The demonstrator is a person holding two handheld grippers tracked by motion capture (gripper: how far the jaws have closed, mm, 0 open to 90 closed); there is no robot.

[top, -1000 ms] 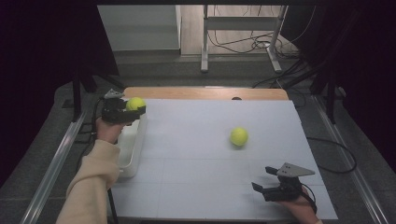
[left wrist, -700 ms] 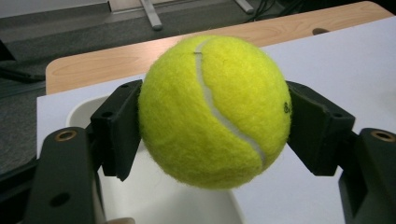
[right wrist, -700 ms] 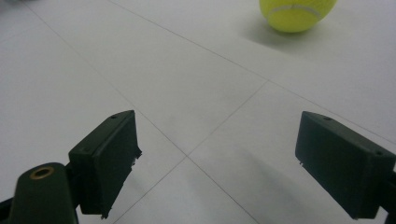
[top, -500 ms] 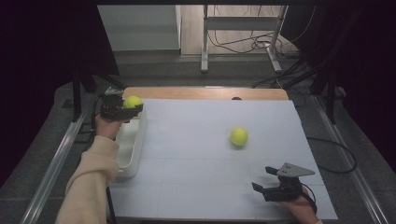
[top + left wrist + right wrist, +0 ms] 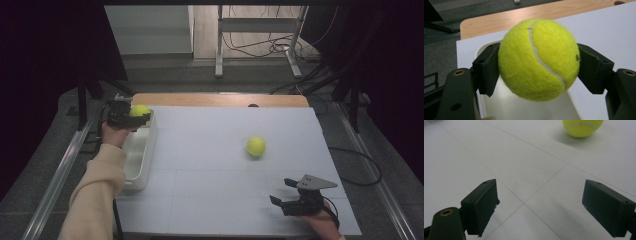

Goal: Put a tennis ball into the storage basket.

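The left hand-held gripper [image 5: 131, 118] is clamped on a yellow tennis ball [image 5: 139, 110], holding it above the far end of the white bin [image 5: 144, 161] that sits along the left edge of the worktop [image 5: 210, 200]. In the left gripper view that held ball [image 5: 538, 60] sits squarely between the two black pads, one pressing on each side, with the bin's [image 5: 506, 110] pale inside directly below it and the bin's far rim just behind. The person's left hand [image 5: 113, 135] and cream sleeve [image 5: 95, 200] run alongside the bin's outer wall toward its near end.

A second tennis ball [image 5: 256, 146] lies loose on the white sheet, well to the right of the bin and roughly level with its middle (nothing touches it). In the right gripper view this loose ball [image 5: 583, 127] shows at the upper edge, resting on the sheet with its shadow beside it.

The right hand-held gripper [image 5: 281, 192] rests low over the worktop, far right of the bin and nearer the person than the bin's near end. Its jaws stand well apart with only bare sheet between them, as the right gripper view [image 5: 540, 207] shows plainly. The loose ball lies between this gripper and the bin, farther from the person than the gripper.
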